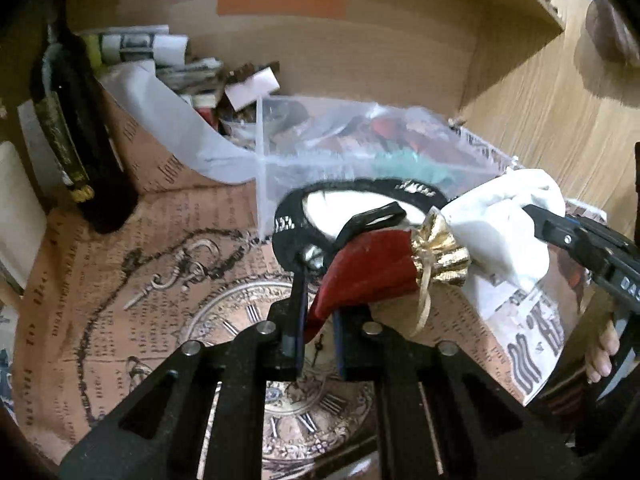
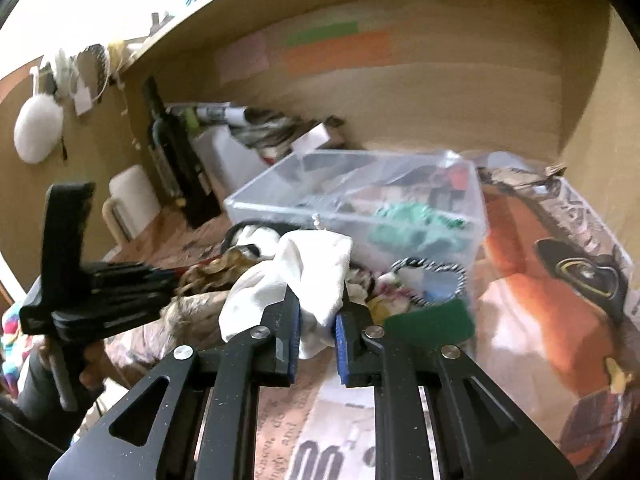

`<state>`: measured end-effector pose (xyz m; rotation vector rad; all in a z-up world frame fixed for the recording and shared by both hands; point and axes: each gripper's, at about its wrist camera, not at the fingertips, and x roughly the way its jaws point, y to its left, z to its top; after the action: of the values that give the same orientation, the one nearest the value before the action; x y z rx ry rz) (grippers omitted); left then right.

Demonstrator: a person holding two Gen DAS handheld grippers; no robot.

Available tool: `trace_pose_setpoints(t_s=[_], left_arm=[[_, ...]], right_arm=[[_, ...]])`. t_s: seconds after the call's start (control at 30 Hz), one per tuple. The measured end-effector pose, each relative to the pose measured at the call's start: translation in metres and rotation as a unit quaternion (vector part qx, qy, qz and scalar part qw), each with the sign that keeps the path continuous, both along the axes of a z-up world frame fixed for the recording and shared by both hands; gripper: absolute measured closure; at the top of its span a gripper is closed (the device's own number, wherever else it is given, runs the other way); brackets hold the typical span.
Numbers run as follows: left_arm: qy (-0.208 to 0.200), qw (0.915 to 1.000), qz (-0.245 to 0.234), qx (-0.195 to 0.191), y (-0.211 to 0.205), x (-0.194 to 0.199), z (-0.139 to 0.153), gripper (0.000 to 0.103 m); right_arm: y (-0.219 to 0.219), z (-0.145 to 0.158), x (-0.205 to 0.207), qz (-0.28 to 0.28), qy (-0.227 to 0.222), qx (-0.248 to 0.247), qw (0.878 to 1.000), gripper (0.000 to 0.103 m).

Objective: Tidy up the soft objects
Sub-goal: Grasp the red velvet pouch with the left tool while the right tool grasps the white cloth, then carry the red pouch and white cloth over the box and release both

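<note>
My left gripper [image 1: 316, 280] is shut on a red cloth pouch [image 1: 368, 272] with a gold ruffled top [image 1: 440, 252] and a cream ribbon, held above the table. A black-trimmed white piece [image 1: 352, 208] hangs with it. My right gripper [image 2: 318, 312] is shut on a white cloth [image 2: 296, 280]; it shows in the left wrist view [image 1: 504, 216] touching the pouch's gold top. A clear plastic box [image 2: 360, 196] with green and red soft items stands just behind both.
A dark bottle [image 1: 80, 132] and a white mug [image 2: 132, 196] stand at the left. Papers and small boxes [image 1: 192, 68] pile at the back of the wooden shelf. A printed orange box [image 2: 560, 272] sits right. Small items lie beside the green pad [image 2: 432, 320].
</note>
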<state>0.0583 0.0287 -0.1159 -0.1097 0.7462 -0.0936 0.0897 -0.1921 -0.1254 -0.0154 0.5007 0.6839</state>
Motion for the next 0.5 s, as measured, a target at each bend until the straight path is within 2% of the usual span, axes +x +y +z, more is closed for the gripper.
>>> trace_pose_setpoints(t_s=[0.27, 0.5], left_arm=[[-0.044, 0.9990, 0.002, -0.013, 0.003, -0.008, 0.034, 0.095], [-0.079, 0.9966, 0.013, -0.020, 0.007, 0.004, 0.062, 0.095]], right_arm=[[-0.020, 0.030, 0.002, -0.036, -0.042, 0.028, 0.998, 0.090], [-0.026, 0.048, 0.014, -0.054, -0.070, 0.039, 0.995, 0.090]])
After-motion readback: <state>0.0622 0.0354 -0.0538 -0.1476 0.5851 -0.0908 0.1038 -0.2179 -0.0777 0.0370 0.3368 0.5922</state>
